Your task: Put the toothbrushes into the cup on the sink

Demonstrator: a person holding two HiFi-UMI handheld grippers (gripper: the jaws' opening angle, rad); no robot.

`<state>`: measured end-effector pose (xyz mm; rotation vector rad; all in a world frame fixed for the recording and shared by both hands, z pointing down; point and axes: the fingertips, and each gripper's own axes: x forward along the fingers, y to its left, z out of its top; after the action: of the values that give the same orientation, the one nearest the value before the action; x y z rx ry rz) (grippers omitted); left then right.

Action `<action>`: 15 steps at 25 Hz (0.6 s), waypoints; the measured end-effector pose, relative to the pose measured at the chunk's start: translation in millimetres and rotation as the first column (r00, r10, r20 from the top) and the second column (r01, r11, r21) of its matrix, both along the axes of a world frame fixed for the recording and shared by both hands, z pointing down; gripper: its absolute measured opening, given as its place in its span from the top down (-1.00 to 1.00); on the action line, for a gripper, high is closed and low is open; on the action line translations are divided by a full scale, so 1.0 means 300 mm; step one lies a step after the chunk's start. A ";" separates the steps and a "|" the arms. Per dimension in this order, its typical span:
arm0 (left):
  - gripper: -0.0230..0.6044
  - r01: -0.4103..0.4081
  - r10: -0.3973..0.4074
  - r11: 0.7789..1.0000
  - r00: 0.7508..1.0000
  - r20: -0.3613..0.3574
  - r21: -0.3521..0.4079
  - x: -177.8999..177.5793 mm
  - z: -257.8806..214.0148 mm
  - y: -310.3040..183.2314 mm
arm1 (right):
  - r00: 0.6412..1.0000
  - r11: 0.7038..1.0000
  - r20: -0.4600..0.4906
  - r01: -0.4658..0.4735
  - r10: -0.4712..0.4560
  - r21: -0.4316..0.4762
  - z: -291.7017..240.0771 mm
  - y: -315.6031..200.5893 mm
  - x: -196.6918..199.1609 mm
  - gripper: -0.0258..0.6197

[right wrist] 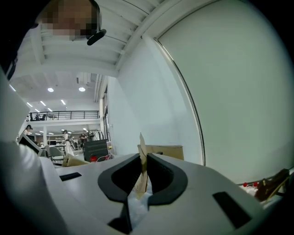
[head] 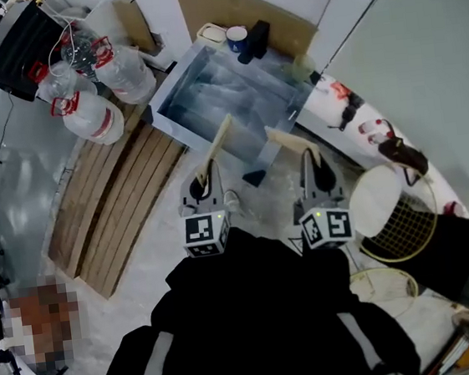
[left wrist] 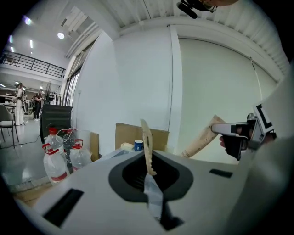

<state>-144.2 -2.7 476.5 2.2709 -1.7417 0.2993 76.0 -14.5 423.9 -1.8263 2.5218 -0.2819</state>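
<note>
Toothbrushes (head: 217, 145) are clamped one apiece in the left gripper (head: 206, 177) and right gripper (head: 309, 164), short of the grey steel sink (head: 215, 92) at twelve o'clock. Gripped by their ends, they could be levered askew against the small blue-and-white cup (head: 237, 37) — or it toppled. Pale tan, flat, slender sticks are shown.

I wear a black jacket (head: 256, 306) with pale sleeve stripes (head: 157, 359); my grey left gripper (head: 204, 177) and right gripper (head: 312, 169) bear black-and-white marker cubes (head: 205, 233).

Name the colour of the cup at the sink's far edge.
The cup is blue with a white top; head view shows it best.
</note>
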 end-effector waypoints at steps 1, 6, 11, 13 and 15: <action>0.92 -0.006 0.006 1.000 1.000 0.001 -0.001 -0.024 0.000 -0.043 | 1.000 1.000 -0.003 -0.005 0.005 0.000 -0.006 -0.037 -0.025 0.80; 0.92 -0.046 0.046 0.999 0.999 0.003 0.000 -0.115 -0.003 -0.224 | 0.999 0.999 -0.015 -0.039 0.039 -0.012 -0.011 -0.187 -0.117 0.80; 0.92 -0.092 0.092 0.996 0.996 0.009 0.005 -0.139 -0.011 -0.335 | 0.997 0.997 -0.029 -0.073 0.072 -0.019 -0.022 -0.276 -0.160 0.80; 0.92 -0.091 0.091 0.996 0.996 -0.015 0.014 -0.139 -0.021 -0.361 | 0.996 0.996 -0.041 -0.082 0.081 -0.022 -0.023 -0.295 -0.167 0.80; 0.92 -0.095 0.095 0.995 0.995 -0.014 0.013 -0.142 -0.019 -0.380 | 0.995 0.996 -0.052 -0.089 0.087 -0.028 -0.018 -0.307 -0.167 0.80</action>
<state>-186.8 -116.6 470.8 2.3631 -1.6365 0.2908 25.8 -106.7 418.7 -1.9745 2.4742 -0.2771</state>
